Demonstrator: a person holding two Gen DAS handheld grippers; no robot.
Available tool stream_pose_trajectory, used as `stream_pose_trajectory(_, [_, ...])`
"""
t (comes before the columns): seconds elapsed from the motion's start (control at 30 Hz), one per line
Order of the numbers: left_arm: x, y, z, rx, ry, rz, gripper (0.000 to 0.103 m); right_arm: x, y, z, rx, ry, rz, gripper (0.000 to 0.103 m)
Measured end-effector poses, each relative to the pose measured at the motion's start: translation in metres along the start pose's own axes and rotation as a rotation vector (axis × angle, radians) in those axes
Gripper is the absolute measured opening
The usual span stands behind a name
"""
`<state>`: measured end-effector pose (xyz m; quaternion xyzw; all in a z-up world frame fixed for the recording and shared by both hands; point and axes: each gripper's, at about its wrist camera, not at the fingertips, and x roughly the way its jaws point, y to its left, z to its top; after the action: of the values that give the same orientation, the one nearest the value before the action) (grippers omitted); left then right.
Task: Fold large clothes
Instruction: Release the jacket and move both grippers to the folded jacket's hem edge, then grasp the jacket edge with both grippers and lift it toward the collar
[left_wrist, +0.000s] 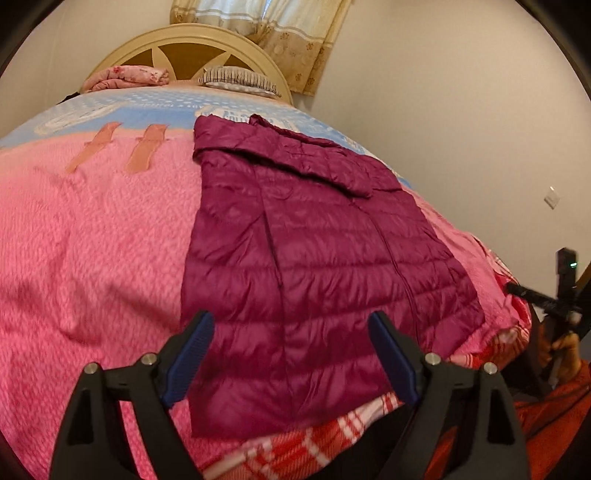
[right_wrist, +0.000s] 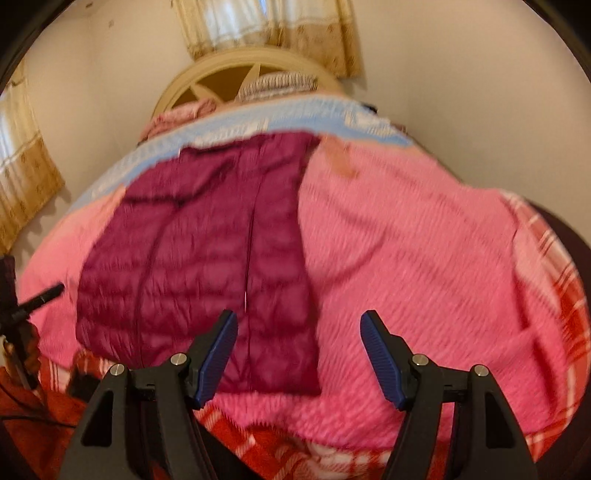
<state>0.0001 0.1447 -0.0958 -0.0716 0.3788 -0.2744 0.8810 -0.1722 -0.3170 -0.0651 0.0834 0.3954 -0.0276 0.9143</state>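
Observation:
A maroon quilted puffer jacket (left_wrist: 314, 258) lies flat on the pink blanket of a bed, sides folded in to a long rectangle, collar end far, hem near. My left gripper (left_wrist: 291, 321) is open and empty, held above the jacket's hem. The jacket also shows in the right wrist view (right_wrist: 199, 266), blurred. My right gripper (right_wrist: 299, 321) is open and empty, above the jacket's near right corner and the blanket. The other gripper shows at the right edge of the left wrist view (left_wrist: 554, 306).
A pink fleece blanket (left_wrist: 92, 258) covers the bed; a red plaid blanket (left_wrist: 303, 450) hangs at the near edge. A headboard (left_wrist: 184, 51), folded pink bedding (left_wrist: 125, 77) and a striped pillow (left_wrist: 236, 79) are at the far end. Walls and curtains surround the bed.

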Motion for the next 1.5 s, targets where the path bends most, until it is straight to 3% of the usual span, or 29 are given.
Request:
stream_pose_trajectory(0.1, [-0.003,0.008,-0.007,-0.004,-0.006,-0.003,0.088,0.014,0.005,-0.009,-0.001,0.024,0.017,0.069])
stream_pose_trajectory(0.23, [0.010,0.023,-0.018,-0.021,0.052,0.045,0.088,0.033,0.006,-0.012,0.002,0.076,0.019,0.069])
stream_pose_trajectory(0.37, [0.017,0.031,-0.026,-0.053,0.076,-0.008,0.088,0.044,0.009,-0.021,-0.025,0.094,0.015,0.069])
stream_pose_trajectory(0.5, [0.029,0.033,-0.035,-0.049,0.113,0.025,0.088,0.054,0.015,-0.026,-0.027,0.137,0.058,0.068])
stream_pose_trajectory(0.63, [0.042,0.037,-0.038,-0.071,0.141,0.035,0.088,0.061,0.026,-0.030,-0.101,0.143,0.015,0.067])
stream_pose_trajectory(0.87, [0.066,0.042,-0.044,-0.136,0.190,-0.015,0.088,0.069,0.028,-0.021,-0.128,0.129,0.004,0.067])
stream_pose_trajectory(0.9, [0.067,0.040,-0.045,-0.135,0.193,-0.023,0.083,0.069,0.029,-0.020,-0.142,0.130,0.002,0.061])
stream_pose_trajectory(0.93, [0.066,0.038,-0.046,-0.130,0.189,-0.027,0.078,0.071,0.032,-0.020,-0.170,0.136,-0.014,0.042])
stream_pose_trajectory(1.0, [0.061,0.036,-0.046,-0.123,0.174,-0.055,0.052,0.078,0.031,-0.023,-0.165,0.198,0.049,0.011])
stream_pose_trajectory(1.1, [0.051,0.036,-0.044,-0.129,0.148,-0.097,0.024,0.079,0.022,-0.026,-0.099,0.198,0.084,0.006])
stream_pose_trajectory(1.17, [0.042,0.038,-0.042,-0.142,0.123,-0.133,0.017,0.073,0.020,-0.024,-0.066,0.188,0.125,0.005])
stream_pose_trajectory(1.33, [0.006,0.029,-0.027,-0.115,0.011,-0.228,0.014,0.043,0.017,-0.012,-0.008,0.109,0.231,0.003])
stream_pose_trajectory(1.5, [-0.023,0.012,0.001,-0.063,-0.079,-0.209,0.012,0.017,0.016,0.008,0.052,0.004,0.285,0.002])
